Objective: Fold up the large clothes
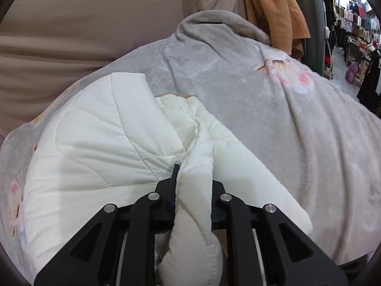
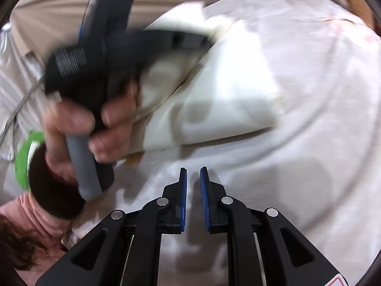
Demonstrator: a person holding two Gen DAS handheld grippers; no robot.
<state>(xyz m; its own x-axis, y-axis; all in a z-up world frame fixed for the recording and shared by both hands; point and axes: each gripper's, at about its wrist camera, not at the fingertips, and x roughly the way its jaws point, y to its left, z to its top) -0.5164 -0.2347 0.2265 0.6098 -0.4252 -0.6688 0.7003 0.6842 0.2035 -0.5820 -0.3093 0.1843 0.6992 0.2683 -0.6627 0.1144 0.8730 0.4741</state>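
The cream quilted jacket (image 1: 100, 143) lies bunched on the grey floral blanket (image 1: 273, 109), filling the lower left of your left wrist view; in your right wrist view the jacket (image 2: 214, 100) sits in the upper centre, blurred. Your left gripper (image 1: 194, 178) has its fingers pinching a thick fold of the jacket, which bulges between them toward the bottom of the frame. Your right gripper (image 2: 193, 174) hangs over bare blanket (image 2: 297, 166) at lower centre, its blue-padded fingers (image 2: 182, 190) held slightly apart with nothing between them. Your left hand (image 2: 95, 128) grips the other tool's grey handle at centre left. An orange garment (image 1: 273, 7) hangs at upper right.
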